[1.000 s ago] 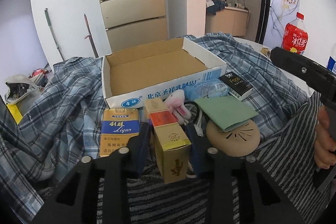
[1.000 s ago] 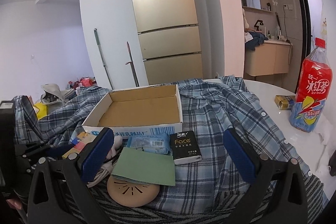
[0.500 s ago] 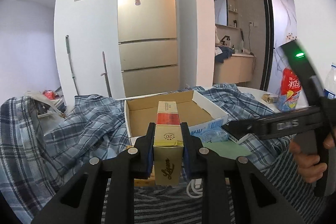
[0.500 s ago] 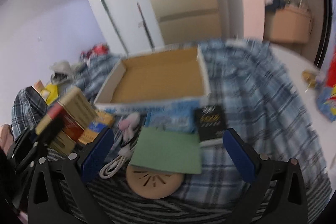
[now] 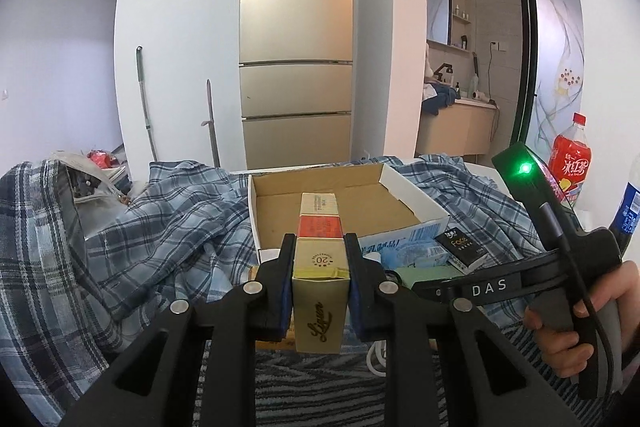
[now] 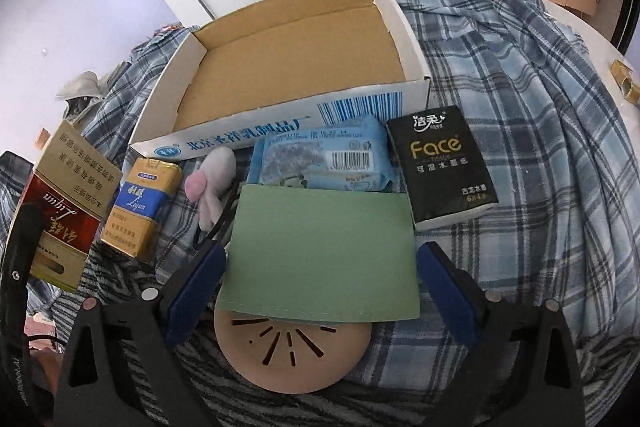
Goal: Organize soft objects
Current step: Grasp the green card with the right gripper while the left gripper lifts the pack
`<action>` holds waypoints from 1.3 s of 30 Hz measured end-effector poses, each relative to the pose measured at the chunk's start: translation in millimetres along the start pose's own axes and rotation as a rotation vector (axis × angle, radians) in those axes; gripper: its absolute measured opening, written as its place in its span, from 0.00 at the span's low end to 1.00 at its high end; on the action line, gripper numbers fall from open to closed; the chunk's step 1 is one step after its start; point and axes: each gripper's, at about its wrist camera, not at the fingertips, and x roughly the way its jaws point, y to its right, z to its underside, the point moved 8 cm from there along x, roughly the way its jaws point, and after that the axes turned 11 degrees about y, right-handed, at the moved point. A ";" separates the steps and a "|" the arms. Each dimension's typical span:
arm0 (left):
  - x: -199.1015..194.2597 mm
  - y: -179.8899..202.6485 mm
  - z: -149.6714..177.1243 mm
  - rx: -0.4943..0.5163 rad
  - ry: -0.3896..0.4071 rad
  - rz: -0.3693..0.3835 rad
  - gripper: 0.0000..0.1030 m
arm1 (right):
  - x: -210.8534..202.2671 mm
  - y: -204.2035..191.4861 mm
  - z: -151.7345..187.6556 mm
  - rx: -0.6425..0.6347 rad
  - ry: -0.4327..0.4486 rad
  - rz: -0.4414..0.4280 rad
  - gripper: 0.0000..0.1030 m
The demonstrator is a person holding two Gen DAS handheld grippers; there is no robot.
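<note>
Carton (image 5: 319,269) in left claw (image 5: 319,283)

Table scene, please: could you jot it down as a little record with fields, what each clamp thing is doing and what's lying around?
left gripper: shut on a gold and red carton, held up in front of the cardboard tray
right gripper: open, its jaws either side of the green cloth
tray contents: nothing visible inside
under the cloth: a tan round disc
beside the cloth: black Face tissue pack, blue wipes pack, pink plush toy, yellow and blue pack
surface: plaid shirt
</note>
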 end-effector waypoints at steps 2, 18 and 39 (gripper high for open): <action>0.1 0.1 0.5 0.001 -0.002 0.001 0.23 | 1.0 -0.8 -1.6 -0.002 0.000 -0.007 0.93; -0.3 -1.1 -0.3 -0.004 0.008 0.016 0.23 | -18.2 -3.9 2.3 -0.101 0.099 -0.008 0.94; -61.1 -4.8 -44.4 0.091 0.331 -0.172 0.23 | -105.0 -48.1 -25.8 -0.318 0.563 0.072 0.94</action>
